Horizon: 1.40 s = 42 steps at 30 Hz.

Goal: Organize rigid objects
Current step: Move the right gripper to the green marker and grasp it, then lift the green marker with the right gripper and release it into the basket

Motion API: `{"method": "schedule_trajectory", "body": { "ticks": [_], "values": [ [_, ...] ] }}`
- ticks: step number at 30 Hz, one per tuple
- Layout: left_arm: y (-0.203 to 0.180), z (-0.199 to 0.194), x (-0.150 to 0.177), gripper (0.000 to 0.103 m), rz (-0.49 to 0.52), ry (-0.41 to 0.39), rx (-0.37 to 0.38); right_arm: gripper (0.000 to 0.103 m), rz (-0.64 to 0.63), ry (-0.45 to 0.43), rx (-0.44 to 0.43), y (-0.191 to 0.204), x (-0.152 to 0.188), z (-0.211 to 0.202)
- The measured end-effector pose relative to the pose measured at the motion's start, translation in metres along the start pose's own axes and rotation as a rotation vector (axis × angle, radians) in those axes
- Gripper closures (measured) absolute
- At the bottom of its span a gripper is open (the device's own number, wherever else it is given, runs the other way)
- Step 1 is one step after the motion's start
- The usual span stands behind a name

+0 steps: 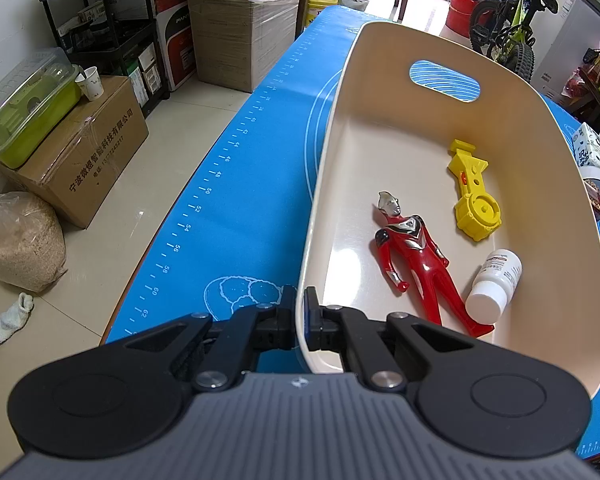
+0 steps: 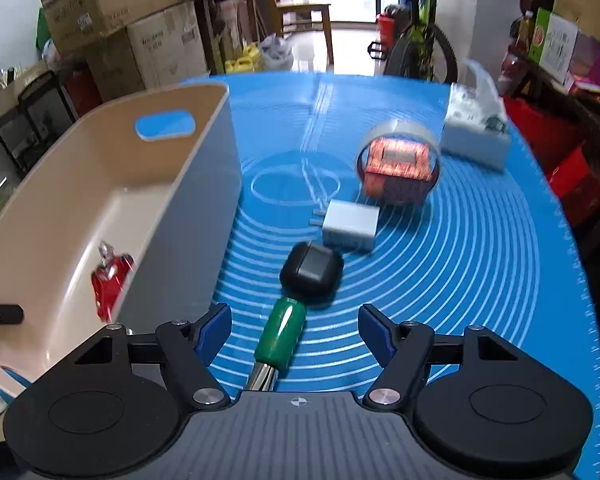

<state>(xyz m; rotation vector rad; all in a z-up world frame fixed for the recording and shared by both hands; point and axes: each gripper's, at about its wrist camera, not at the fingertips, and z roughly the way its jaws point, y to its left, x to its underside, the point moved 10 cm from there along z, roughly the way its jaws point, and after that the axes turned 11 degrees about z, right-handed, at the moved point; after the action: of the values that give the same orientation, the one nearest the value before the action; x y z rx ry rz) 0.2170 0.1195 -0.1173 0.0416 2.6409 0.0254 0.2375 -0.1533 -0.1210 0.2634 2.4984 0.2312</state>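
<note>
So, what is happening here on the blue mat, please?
A person is sorting small objects into a cream bin with two hand-held tongs. The left tongs are shut on the bin's near rim, steadying it. Inside lie a red toy figure, a yellow toy and a white bottle. The right tongs are open and hold nothing, above a green-handled tool on the mat. A black case, a white charger and a tape roll wait outside the bin.
</note>
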Motion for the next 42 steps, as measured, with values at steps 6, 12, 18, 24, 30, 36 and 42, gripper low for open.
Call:
{"method": "schedule_trajectory", "body": {
  "ticks": [6,12,18,24,30,36,42],
  "values": [
    [0.000,0.000,0.000,0.098,0.000,0.000,0.000,0.031,-0.001,0.059,0.016,-0.005,0.016,0.026],
    [0.000,0.000,0.000,0.098,0.000,0.000,0.001,0.037,-0.007,0.073,-0.005,-0.004,0.020,0.043],
    [0.000,0.000,0.000,0.098,-0.001,0.000,0.001,0.056,-0.086,0.056,0.023,0.007,0.025,0.051],
    [0.001,0.000,0.000,0.098,0.000,0.002,-0.003,0.070,-0.085,0.060,0.019,0.008,0.025,0.049],
    [0.001,0.000,0.000,0.098,-0.002,0.002,-0.003,0.070,-0.050,0.041,0.011,0.003,0.021,0.041],
    [0.001,-0.001,0.000,0.098,-0.004,0.003,-0.003,0.070,-0.024,-0.036,-0.003,0.003,0.003,0.018],
    [0.001,-0.001,0.001,0.098,-0.004,0.003,-0.003,0.070,-0.008,-0.130,-0.039,0.012,-0.021,-0.012]
  ]
}}
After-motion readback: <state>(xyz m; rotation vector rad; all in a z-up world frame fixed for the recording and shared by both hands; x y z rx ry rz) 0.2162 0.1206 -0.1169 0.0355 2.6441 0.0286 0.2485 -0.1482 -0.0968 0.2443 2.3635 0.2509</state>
